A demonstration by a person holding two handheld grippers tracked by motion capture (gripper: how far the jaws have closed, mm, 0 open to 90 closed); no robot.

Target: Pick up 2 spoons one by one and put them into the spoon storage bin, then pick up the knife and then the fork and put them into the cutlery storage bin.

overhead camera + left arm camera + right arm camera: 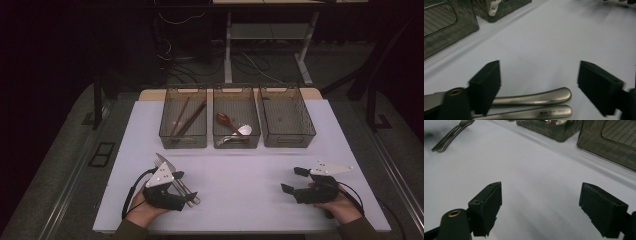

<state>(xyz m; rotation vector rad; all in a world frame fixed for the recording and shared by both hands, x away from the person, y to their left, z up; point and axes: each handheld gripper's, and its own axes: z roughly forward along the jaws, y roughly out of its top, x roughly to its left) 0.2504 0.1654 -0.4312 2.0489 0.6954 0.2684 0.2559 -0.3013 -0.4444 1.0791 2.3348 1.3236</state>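
A metal fork and knife (166, 164) lie side by side on the white table (240, 170) at the front left. My left gripper (186, 185) stands over their handles, held by a hand. In the left gripper view its jaws (540, 82) are apart, and the two steel handles (536, 97) lie on the table between and below them, with neither pad pressing on them. My right gripper (294, 180) rests low at the front right, open, with bare table between its jaws (541, 207). The right gripper view shows the fork (451, 135) far off.
Three dark see-through bins stand in a row at the back of the table. The left bin (182, 141) holds chopsticks, the middle bin (236, 142) holds spoons, and the right bin (289, 140) looks empty. Open table lies between the two grippers.
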